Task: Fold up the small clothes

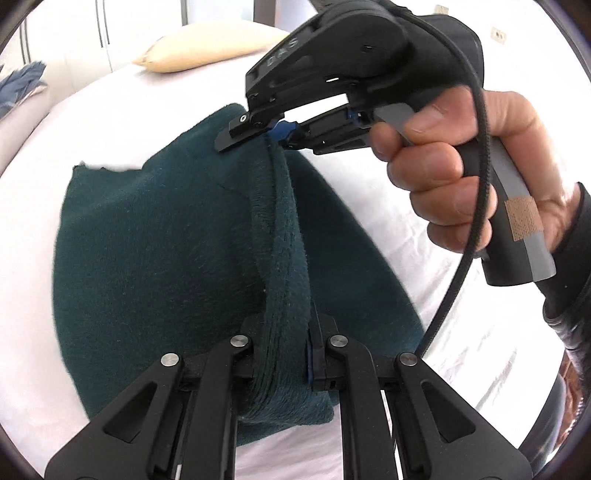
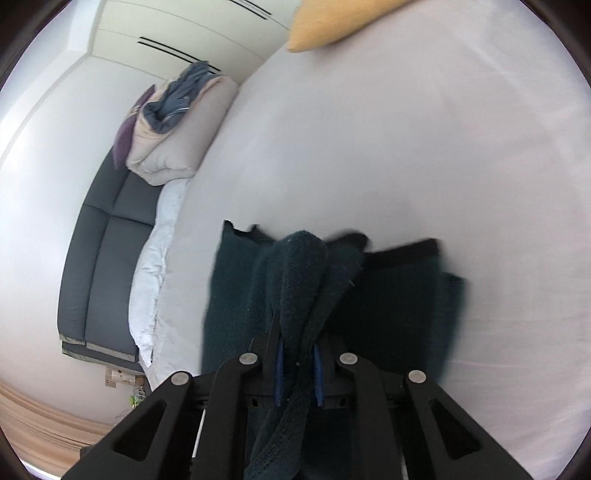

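A dark teal knitted garment lies on the white bed sheet, with one edge lifted into a taut ridge. My left gripper is shut on the near end of that edge, the cloth bunched between its jaws. At the far end, my right gripper, held in a person's hand, pinches the same edge. In the right wrist view the right gripper is shut on a fold of the teal garment, which hangs over the blue pads and spreads below on the sheet.
A cream pillow rests at the far end of the bed. A pile of bedding with a blue cloth sits on a dark grey sofa beside the bed. White wardrobe doors stand behind.
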A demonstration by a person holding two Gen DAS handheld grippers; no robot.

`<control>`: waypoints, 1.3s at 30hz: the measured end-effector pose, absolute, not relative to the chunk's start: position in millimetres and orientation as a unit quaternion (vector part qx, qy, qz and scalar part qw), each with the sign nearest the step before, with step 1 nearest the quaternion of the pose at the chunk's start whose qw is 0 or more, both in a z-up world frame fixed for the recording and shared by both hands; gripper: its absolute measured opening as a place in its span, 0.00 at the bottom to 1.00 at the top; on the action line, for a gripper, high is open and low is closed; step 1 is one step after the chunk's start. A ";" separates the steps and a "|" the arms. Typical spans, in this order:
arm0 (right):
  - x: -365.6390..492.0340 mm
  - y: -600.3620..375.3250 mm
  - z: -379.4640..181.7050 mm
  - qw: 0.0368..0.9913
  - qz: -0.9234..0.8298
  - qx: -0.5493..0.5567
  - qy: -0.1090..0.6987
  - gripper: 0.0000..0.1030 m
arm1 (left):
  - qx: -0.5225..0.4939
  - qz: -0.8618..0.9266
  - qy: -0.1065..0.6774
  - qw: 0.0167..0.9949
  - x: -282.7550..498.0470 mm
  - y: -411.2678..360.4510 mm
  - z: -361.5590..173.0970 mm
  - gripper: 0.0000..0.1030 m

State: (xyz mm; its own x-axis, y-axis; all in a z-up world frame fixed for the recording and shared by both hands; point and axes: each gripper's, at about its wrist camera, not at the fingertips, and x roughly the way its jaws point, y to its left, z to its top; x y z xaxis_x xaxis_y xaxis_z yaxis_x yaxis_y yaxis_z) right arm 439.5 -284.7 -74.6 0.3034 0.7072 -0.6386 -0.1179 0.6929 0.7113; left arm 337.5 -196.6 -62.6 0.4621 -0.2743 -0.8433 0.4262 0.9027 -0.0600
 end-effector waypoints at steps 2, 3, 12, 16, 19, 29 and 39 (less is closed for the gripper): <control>439.5 -295.2 -82.6 0.755 0.269 0.285 0.526 0.13 | 0.087 -0.202 0.479 0.850 336.2 -200.9 -63.5 0.10; 439.4 -300.5 -86.0 0.755 0.268 0.288 0.524 0.13 | 0.094 -0.200 0.478 0.850 330.1 -212.8 -65.4 0.10; 437.8 -315.6 -94.7 0.760 0.274 0.277 0.520 0.13 | 0.104 -0.187 0.476 0.853 320.6 -251.5 -61.6 0.10; 441.4 -317.8 -95.0 0.758 0.272 0.266 0.530 0.13 | 0.099 -0.182 0.475 0.855 310.7 -262.1 -62.6 0.10; 443.4 -324.4 -106.7 0.748 0.271 0.273 0.541 0.13 | 0.072 -0.193 0.474 0.856 305.2 -258.1 -62.5 0.17; 399.7 -348.4 -104.2 0.723 0.297 0.352 0.515 0.51 | -0.045 -0.260 0.444 0.856 249.2 -169.9 -26.8 0.64; 295.7 -326.4 -106.2 0.737 0.270 0.325 0.527 0.45 | -0.075 -0.180 0.404 0.894 263.3 -72.4 -8.2 0.64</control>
State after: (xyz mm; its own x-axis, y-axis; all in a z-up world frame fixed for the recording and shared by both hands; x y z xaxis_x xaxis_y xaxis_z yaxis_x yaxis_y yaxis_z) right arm 295.7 -326.4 -106.2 0.2986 0.7407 -0.6018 -0.0555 0.6430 0.7639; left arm 263.3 -72.4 -8.2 0.6085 -0.3831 -0.6950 0.2616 0.9236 -0.2801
